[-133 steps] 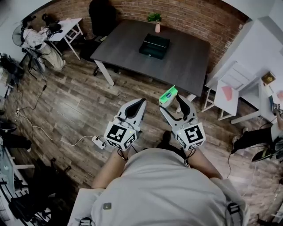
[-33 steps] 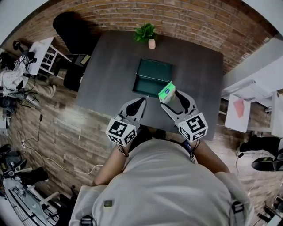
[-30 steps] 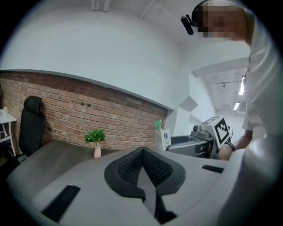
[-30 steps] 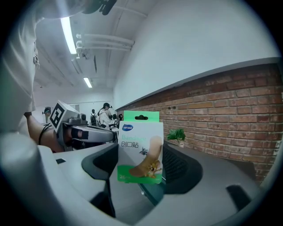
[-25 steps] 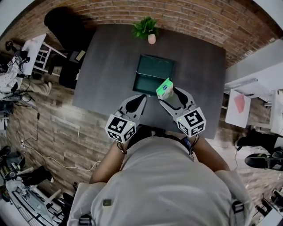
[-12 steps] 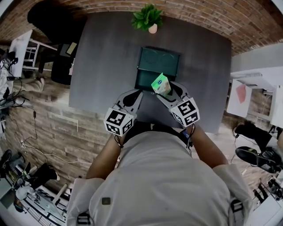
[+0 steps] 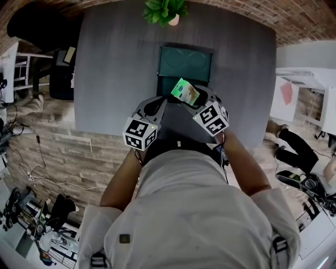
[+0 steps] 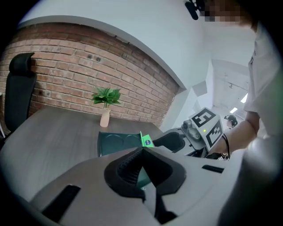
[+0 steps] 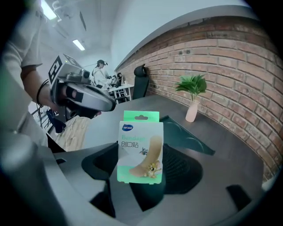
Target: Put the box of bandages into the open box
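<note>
Counts one dark grey rectangular table (image 7: pixel 115 63), bearing one dark green open box (image 7: pixel 185 65) and, beyond it, one small green potted plant in a pale vase (image 7: pixel 164 9). Counts two claws. Finds left claw (image 8: pixel 142 154) pressed together on nothing, hovering near the green box's near edge. Finds right claw (image 9: pixel 142 172) clamped on the lower half of one flat green-and-white cardboard box of bandages (image 9: pixel 140 148), held in the air at the open box's near edge in the head view, not yet inside. Judges the carton light, stiff across its faces yet easily crushed, somewhat slick. Recommends hold across the broad faces, low down, with modest squeeze, clear of the thin hang tab.
</note>
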Available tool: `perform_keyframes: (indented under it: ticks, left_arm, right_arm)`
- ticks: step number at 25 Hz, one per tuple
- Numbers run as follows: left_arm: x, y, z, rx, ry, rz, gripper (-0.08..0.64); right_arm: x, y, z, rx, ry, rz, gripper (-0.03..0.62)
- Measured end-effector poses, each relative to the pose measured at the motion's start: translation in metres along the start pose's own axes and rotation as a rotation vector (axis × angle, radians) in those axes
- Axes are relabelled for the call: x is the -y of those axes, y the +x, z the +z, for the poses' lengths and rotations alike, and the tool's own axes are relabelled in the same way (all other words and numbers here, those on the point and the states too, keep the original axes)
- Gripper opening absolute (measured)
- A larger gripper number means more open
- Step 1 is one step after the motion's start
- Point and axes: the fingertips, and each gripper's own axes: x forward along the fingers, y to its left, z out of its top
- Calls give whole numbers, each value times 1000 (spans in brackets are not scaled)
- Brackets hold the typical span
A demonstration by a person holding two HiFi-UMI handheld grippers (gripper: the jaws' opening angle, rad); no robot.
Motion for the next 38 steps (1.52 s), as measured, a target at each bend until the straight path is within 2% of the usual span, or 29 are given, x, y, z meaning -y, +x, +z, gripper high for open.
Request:
perform_keyframes:
  ticks: [4, 11, 21, 30, 38]
  left_arm:
    - [-11, 13, -10, -36, -5, -17, 15]
    - [-34, 34, -30, -92, -36, -37, 17]
    - [-43, 47, -49, -134, -45, -46, 16]
    - [-44, 45, -51, -123, -61, -34, 15]
    - [-35, 46, -50, -115, -66, -43, 17]
  right_arm:
    - [5, 22, -19, -84, -54, 9, 307]
    - [8, 57, -44, -177, -72, 47, 307]
    - [8, 91, -77, -315, -208, 54, 305]
    - [13, 99, -83, -351, -246, 36, 305]
    - [12, 94, -80, -316, -231, 26, 305]
